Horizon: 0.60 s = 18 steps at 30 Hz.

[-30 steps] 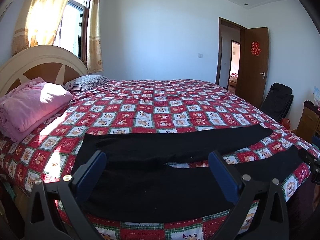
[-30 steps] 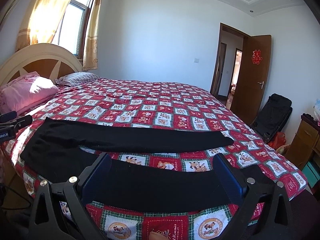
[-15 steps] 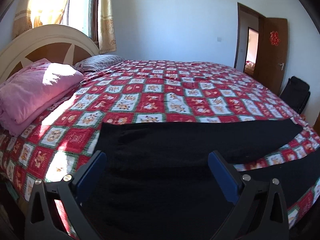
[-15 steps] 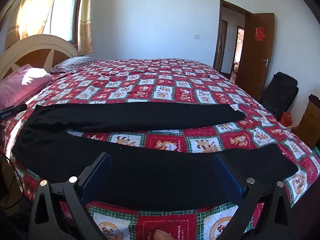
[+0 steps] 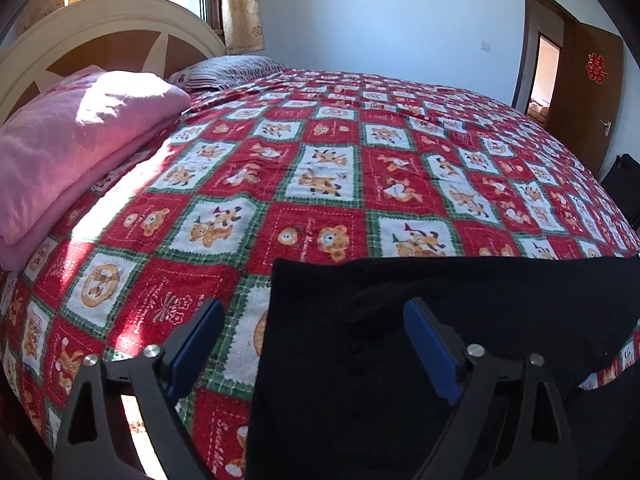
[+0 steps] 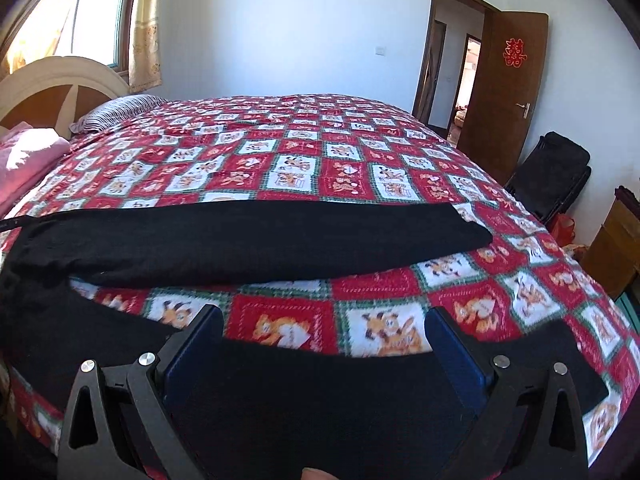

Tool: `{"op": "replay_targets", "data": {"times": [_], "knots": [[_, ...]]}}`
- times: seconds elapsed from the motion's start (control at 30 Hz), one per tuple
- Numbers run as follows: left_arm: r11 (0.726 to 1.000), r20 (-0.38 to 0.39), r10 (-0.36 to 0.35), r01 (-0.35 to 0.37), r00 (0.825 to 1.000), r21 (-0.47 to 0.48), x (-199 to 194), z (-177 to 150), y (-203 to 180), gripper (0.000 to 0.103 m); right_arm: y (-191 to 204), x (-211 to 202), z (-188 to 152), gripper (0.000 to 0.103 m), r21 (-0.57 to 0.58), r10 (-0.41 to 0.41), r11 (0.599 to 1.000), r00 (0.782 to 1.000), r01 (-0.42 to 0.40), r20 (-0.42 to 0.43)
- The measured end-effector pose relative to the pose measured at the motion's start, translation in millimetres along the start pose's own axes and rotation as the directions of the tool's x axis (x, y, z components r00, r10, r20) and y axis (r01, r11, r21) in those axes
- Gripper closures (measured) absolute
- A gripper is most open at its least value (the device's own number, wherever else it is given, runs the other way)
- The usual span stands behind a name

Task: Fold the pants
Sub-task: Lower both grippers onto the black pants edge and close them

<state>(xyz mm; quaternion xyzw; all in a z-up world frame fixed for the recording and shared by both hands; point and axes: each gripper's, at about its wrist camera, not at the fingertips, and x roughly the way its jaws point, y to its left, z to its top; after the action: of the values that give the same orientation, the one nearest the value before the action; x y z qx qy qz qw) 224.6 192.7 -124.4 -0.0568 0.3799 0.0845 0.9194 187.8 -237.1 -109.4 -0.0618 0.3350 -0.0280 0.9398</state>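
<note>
Black pants (image 5: 460, 312) lie flat on the bed's red patterned bedspread (image 5: 320, 168), waist toward the headboard and the two legs spread apart. My left gripper (image 5: 314, 304) hovers low over the waist's far corner. Its jaws are closing, with the waist edge between them but not pressed by the blue pads. My right gripper (image 6: 323, 314) stands open over the near leg (image 6: 320, 392), with the cloth under it and nothing gripped. The far leg (image 6: 260, 236) stretches across the bed beyond it.
A folded pink blanket (image 5: 80, 132) and a striped pillow (image 5: 232, 70) rest by the cream headboard (image 5: 120, 20). A black folded chair (image 6: 556, 176) and a wooden cabinet (image 6: 616, 248) stand at the right, beside an open brown door (image 6: 508, 92). A person's fingertip (image 6: 316, 474) shows at the bottom edge.
Both grippers came lower and closer to the pants. The left one shifted toward the waist corner and its jaws narrowed a little. The right one closed in on the near leg.
</note>
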Motion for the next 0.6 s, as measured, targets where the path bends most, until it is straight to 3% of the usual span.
{"op": "replay_targets", "data": {"times": [0.07, 0.13, 0.23, 0.3, 0.4, 0.43, 0.6], "knots": [[1.0, -0.017, -0.009, 0.008, 1.0, -0.017, 9.4, 4.0, 7.1, 0.017, -3.6, 11.9, 6.6, 0.006, 0.0, -0.005, 1.0, 1.0, 0.005, -0.016], [1.0, -0.03, -0.017, 0.016, 0.999, -0.025, 16.1, 8.2, 11.8, 0.019, -7.6, 22.2, 11.4, 0.019, 0.003, 0.0, 1.0, 0.999, 0.001, -0.04], [0.999, -0.042, -0.041, 0.04, 0.998, -0.018, 24.0, 13.8, 12.5, 0.027, -13.5, 40.2, 16.5, 0.031, 0.017, 0.009, 1.0, 0.997, -0.008, -0.08], [0.999, -0.056, -0.047, 0.046, 0.997, -0.01, 31.2, 16.8, 11.8, 0.032, -16.9, 49.0, 18.0, 0.035, 0.014, 0.001, 1.0, 0.996, 0.001, -0.092], [0.998, -0.085, -0.056, 0.056, 0.995, -0.002, 44.8, 16.8, 11.5, 0.046, -23.7, 61.6, 20.6, 0.047, 0.011, -0.011, 1.0, 0.994, 0.012, -0.107], [0.998, -0.099, -0.066, 0.066, 0.993, -0.005, 49.8, 15.5, 12.2, 0.051, -27.4, 65.9, 22.1, 0.049, 0.017, -0.011, 1.0, 0.993, 0.013, -0.116], [0.996, -0.107, -0.087, 0.088, 0.99, 0.003, 57.1, 14.2, 10.8, 0.051, -61.8, 83.9, 34.5, 0.05, 0.057, -0.053, 0.996, 0.987, 0.062, -0.149]]}}
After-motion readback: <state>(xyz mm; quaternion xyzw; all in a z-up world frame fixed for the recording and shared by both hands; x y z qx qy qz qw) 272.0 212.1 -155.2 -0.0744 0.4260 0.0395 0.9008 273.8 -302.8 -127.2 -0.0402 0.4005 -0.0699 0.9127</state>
